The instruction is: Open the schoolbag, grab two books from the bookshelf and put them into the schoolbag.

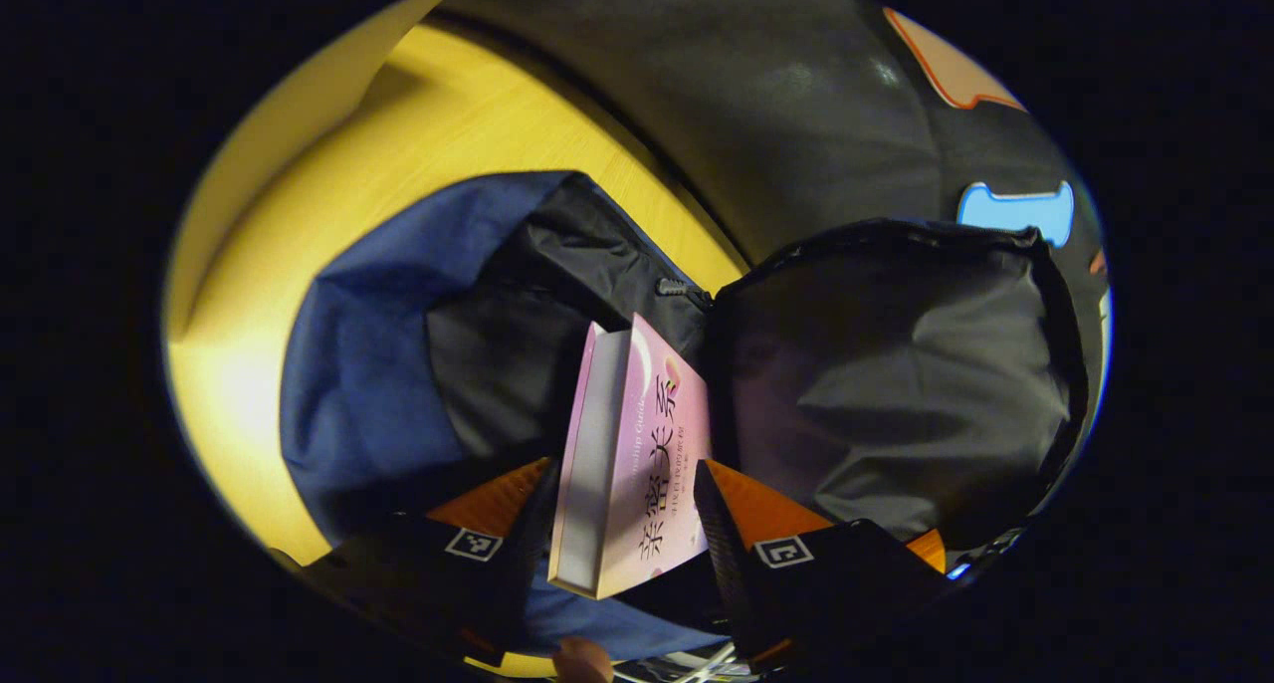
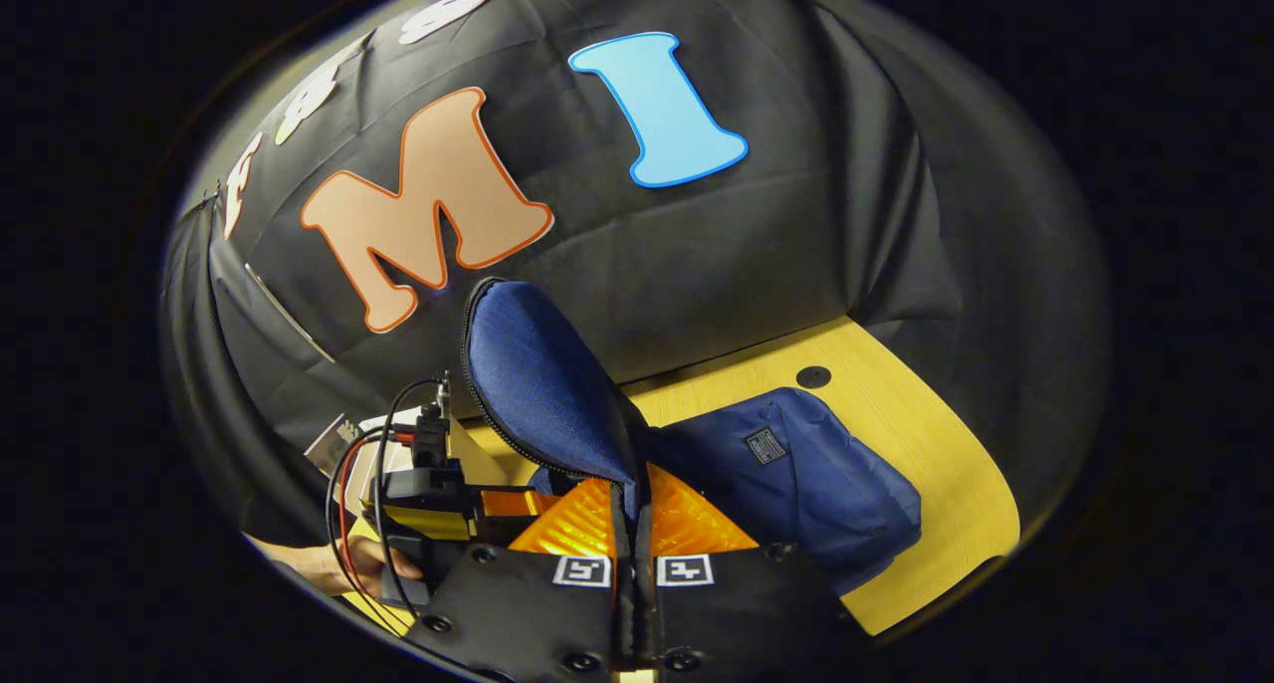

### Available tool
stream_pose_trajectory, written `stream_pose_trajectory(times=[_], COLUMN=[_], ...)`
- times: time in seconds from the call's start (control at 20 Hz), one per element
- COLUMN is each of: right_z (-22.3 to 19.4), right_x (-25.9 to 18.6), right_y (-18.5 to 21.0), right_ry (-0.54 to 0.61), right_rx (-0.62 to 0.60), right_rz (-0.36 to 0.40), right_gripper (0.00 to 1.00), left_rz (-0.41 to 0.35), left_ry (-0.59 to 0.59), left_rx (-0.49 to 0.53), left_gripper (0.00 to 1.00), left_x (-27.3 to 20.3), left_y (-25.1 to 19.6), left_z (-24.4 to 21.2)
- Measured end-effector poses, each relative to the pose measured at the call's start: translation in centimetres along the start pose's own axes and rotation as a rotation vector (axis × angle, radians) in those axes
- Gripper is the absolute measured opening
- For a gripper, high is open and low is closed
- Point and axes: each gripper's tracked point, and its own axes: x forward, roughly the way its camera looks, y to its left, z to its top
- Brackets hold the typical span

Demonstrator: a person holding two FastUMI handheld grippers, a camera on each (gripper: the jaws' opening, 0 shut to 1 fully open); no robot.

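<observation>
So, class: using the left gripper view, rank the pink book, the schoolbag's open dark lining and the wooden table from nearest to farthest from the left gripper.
1. Pink book, held between the left gripper's fingers.
2. Dark lining, just beyond, right.
3. Wooden table, farthest, upper left.

Staged recording booth, not a lived-in room. Black cloth wall [image 2: 796, 245] draped in folds behind and beside the work surface, hanging down to its far edge. Pale yellow wood-grain tabletop [image 2: 926, 444] with a round dark cable hole [image 2: 813, 376]. Wired camera rig [image 2: 428, 484] with red and black cables at table level. Dim surroundings, light pooled on the tabletop.
</observation>
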Motion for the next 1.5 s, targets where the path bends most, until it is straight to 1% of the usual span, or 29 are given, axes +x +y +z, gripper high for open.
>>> stream_pose_trajectory(times=[0.05, 0.1, 0.15, 0.2, 0.45, 0.6, 0.7, 0.75, 0.8, 0.85, 0.9, 1.0, 1.15, 1.2, 1.25, 1.3, 1.4, 1.45, 1.5], right_z=[0.0, -0.2, -0.3, -0.5, -0.6, -0.9, -1.3, -1.2, -1.2, -1.1, -1.1, -1.1, -1.1, -1.1, -1.0, -1.1, -1.0, -0.9, -0.9], right_x=[0.0, 0.0, -0.1, 0.1, -0.2, -0.2, -0.3, -0.3, -0.2, -0.2, -0.3, -0.2, -0.2, -0.3, -0.3, -0.3, -0.3, -0.2, -0.3], right_y=[-0.1, -0.1, -0.1, 0.0, 0.2, 0.3, 0.3, 0.4, 0.3, 0.3, 0.3, 0.3, 0.2, 0.2, 0.1, 0.0, 0.0, 0.0, 0.1], right_ry=[-0.003, -0.002, -0.002, -0.002, -0.006, -0.010, -0.009, -0.012, -0.013, -0.016, -0.018, -0.024, -0.035, -0.038, -0.041, -0.042, -0.045, -0.048, -0.050], right_rx=[0.007, 0.009, 0.010, 0.007, 0.006, 0.020, 0.025, 0.027, 0.026, 0.023, 0.022, 0.032, 0.048, 0.055, 0.056, 0.055, 0.052, 0.051, 0.051], right_rz=[-0.001, -0.003, -0.002, -0.004, -0.009, -0.014, -0.016, -0.018, -0.021, -0.023, -0.025, -0.028, -0.036, -0.038, -0.041, -0.043, -0.049, -0.052, -0.055], right_gripper=[0.03, 0.03, 0.05, 0.03, 0.03, 0.03, 0.03, 0.03, 0.00, 0.03, 0.03, 0.03, 0.03, 0.05, 0.05, 0.03, 0.03, 0.05, 0.03], left_rz=[0.010, 0.020, 0.025, 0.039, 0.096, 0.165, 0.219, 0.243, 0.271, 0.301, 0.325, 0.351, 0.365, 0.378, 0.390, 0.403, 0.442, 0.455, 0.471], left_ry=[0.000, -0.013, -0.026, -0.040, -0.131, -0.214, -0.286, -0.319, -0.349, -0.363, -0.381, -0.405, -0.463, -0.487, -0.510, -0.537, -0.565, -0.578, -0.583], left_rx=[0.040, 0.082, 0.127, 0.175, 0.404, 0.607, 0.721, 0.773, 0.821, 0.866, 0.897, 0.926, 0.904, 0.899, 0.897, 0.896, 0.891, 0.885, 0.872], left_gripper=[0.84, 0.87, 0.87, 0.87, 0.87, 0.87, 0.87, 0.87, 0.87, 0.86, 0.86, 0.91, 0.91, 0.92, 0.91, 0.91, 0.90, 0.91, 0.91], left_x=[-0.5, -0.8, -0.9, -1.4, -7.6, -12.0, -15.2, -16.9, -18.4, -19.8, -21.3, -24.3, -29.4, -31.2, -32.9, -34.5, -37.3, -38.7, -39.7], left_y=[-0.2, -0.2, -0.2, 0.1, 0.8, 1.8, 2.1, 2.2, 2.5, 3.2, 3.7, 4.2, 5.0, 5.4, 5.8, 6.3, 7.5, 8.1, 8.7], left_z=[0.1, 0.4, 0.7, 1.0, 3.7, 6.0, 7.6, 8.3, 9.0, 9.5, 10.1, 11.1, 13.0, 13.7, 14.6, 15.6, 17.6, 18.4, 19.1])
